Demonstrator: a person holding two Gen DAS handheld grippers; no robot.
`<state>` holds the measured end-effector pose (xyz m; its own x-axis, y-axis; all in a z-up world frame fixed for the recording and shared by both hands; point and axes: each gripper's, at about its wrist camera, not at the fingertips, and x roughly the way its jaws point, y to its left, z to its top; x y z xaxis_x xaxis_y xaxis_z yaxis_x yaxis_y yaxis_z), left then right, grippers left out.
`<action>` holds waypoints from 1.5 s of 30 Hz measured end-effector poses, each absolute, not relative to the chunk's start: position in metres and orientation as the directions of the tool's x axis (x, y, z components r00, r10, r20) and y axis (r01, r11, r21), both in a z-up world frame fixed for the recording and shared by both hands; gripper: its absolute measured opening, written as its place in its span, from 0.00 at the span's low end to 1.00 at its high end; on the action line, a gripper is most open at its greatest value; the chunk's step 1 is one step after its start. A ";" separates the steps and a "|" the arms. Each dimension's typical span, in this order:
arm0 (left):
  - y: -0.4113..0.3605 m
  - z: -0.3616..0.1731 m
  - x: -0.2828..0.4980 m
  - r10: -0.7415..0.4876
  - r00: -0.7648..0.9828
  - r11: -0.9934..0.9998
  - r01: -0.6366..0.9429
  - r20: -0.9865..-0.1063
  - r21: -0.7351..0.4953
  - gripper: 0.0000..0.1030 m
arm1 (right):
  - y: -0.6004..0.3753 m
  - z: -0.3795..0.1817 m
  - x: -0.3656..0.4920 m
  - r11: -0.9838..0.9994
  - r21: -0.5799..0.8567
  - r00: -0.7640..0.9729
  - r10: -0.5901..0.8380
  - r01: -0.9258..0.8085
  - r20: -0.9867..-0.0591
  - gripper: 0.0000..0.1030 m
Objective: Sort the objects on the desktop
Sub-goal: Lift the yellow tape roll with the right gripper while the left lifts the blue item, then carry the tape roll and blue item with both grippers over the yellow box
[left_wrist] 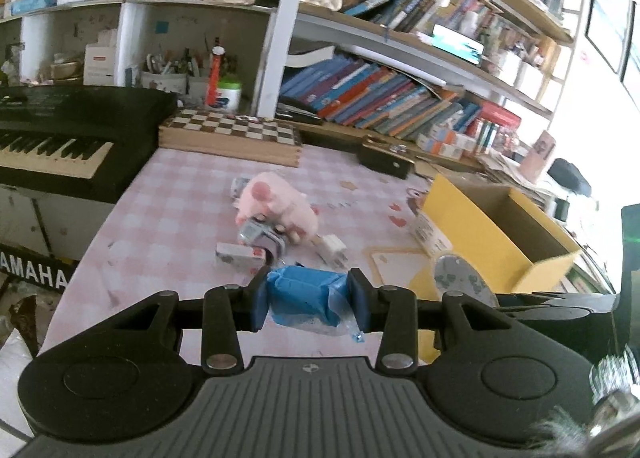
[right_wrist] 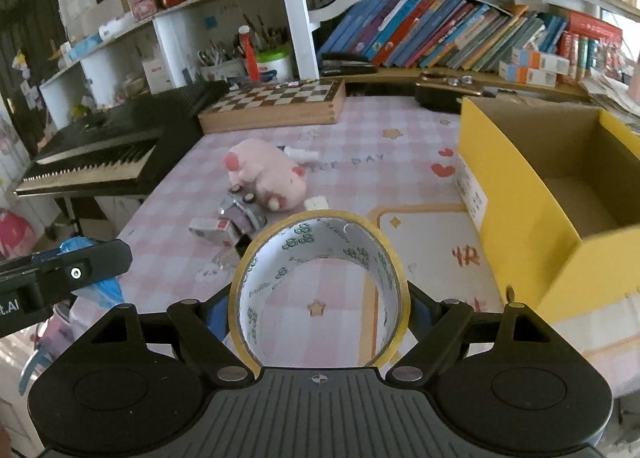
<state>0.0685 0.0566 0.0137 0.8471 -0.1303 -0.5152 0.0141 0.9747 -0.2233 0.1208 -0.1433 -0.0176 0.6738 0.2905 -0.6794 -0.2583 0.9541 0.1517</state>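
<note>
My left gripper (left_wrist: 310, 286) is shut on a blue plastic-wrapped packet (left_wrist: 300, 302), held above the pink checked table (left_wrist: 168, 225). From the right wrist view this gripper shows side-on at the left edge, the blue packet (right_wrist: 102, 290) hanging from it. My right gripper (right_wrist: 319, 308) is shut on a roll of yellowish clear tape (right_wrist: 280, 258), pads pressing its outer sides; the roll stands upright above the table. The same tape roll (left_wrist: 460, 278) shows at the right of the left wrist view. An open yellow cardboard box (right_wrist: 520, 217) stands to the right.
On the table lie a pink plush pig (left_wrist: 276, 205), a grey toy car (left_wrist: 260, 238), a small carton (left_wrist: 236, 256) and a white plug (left_wrist: 334, 248). A chessboard box (left_wrist: 232, 133), a black case (left_wrist: 386, 161) and a keyboard (left_wrist: 60, 137) line the far and left edges.
</note>
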 end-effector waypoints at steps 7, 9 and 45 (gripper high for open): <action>0.045 0.018 0.038 -0.184 0.842 0.973 0.084 -0.507 -0.213 0.36 | -0.152 -0.018 0.081 0.962 0.163 0.682 0.270 -0.218 -0.680 0.82; 0.041 0.018 0.030 -0.200 0.837 0.972 0.104 -0.510 -0.211 0.36 | -0.156 -0.018 0.069 0.965 0.165 0.688 0.260 -0.203 -0.678 0.82; -0.055 0.002 0.004 -0.517 0.658 0.848 0.480 -0.547 -0.225 0.36 | -0.248 -0.030 -0.029 0.968 0.169 0.706 -0.009 0.183 -0.709 0.82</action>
<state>0.0039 -0.0547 0.0018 0.6579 -0.5175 -0.5472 0.4801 0.8480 -0.2247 -0.0295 -0.2484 -0.0300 0.7056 -0.0093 -0.7085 0.1829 0.9684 0.1695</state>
